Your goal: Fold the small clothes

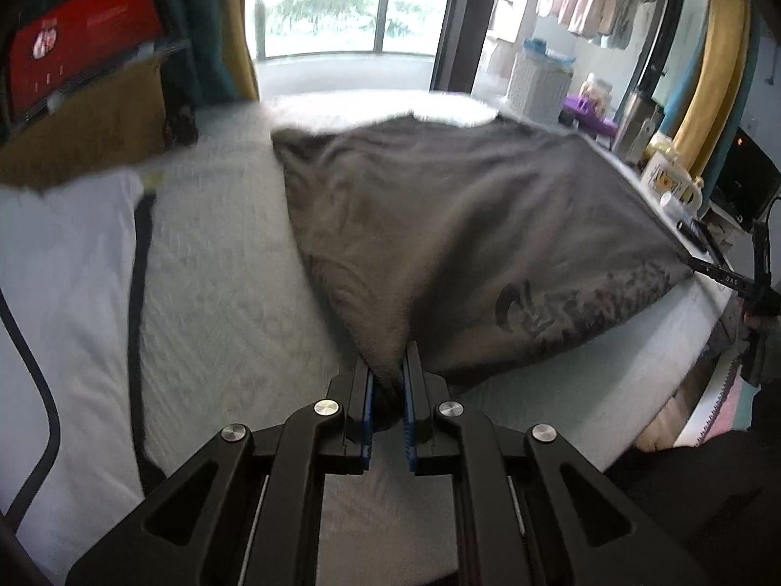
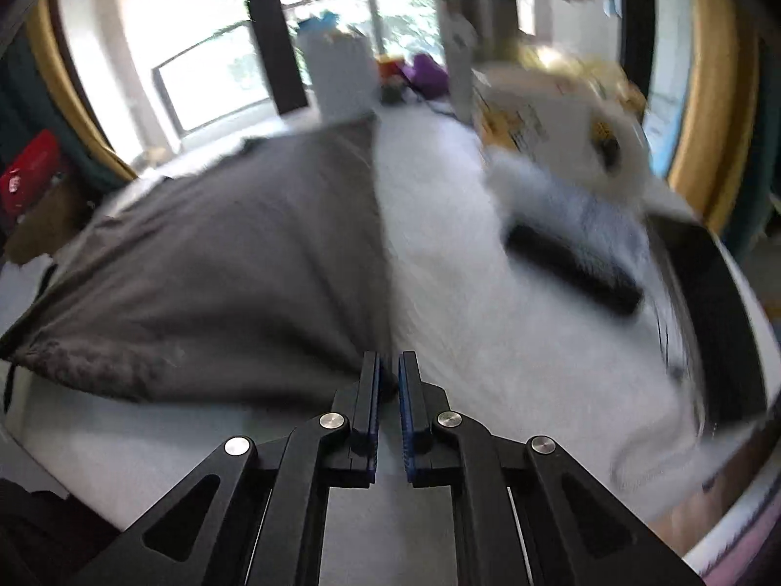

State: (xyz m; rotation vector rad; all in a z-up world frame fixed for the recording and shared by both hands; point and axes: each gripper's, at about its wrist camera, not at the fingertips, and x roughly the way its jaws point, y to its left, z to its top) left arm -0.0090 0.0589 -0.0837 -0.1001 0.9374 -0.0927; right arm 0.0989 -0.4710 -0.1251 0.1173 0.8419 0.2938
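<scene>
Item, far left: white garment (image 1: 63,263) with dark piping, lying flat on the bed (image 1: 219,293); set apart from the work, probably waiting its turn or already dealt with, which of the two cannot be told.

Item, left gripper (image 1: 388,371): jaws pressed nearly together, pinching a bunched near corner of the grey T-shirt (image 1: 439,224); the cloth gathers into a tight wedge between the blue pads (image 1: 369,405), which suggests the corner is held so that edge can be raised and carried over.

Item, grey T-shirt: spread across the middle of the bed, dark print near its near edge; it rises off the mattress toward the pinched corner, taut along the near edge, consistent with two corners being held at once for a fold.

Item, right gripper (image 2: 388,381): jaws drawn together, a narrow gap visible between the pads; the T-shirt's other near corner (image 2: 351,361) runs in at the fingertips and appears nipped there, though blur leaves the hold itself uncertain; its tip also shows at the right edge of the left wrist view (image 1: 722,273).

Item, right: a dark oblong object (image 2: 571,268) on the bed and a white box with yellow print (image 2: 537,122) beyond, both blurred; clear of the shirt, so unlikely to hinder a fold.
</scene>
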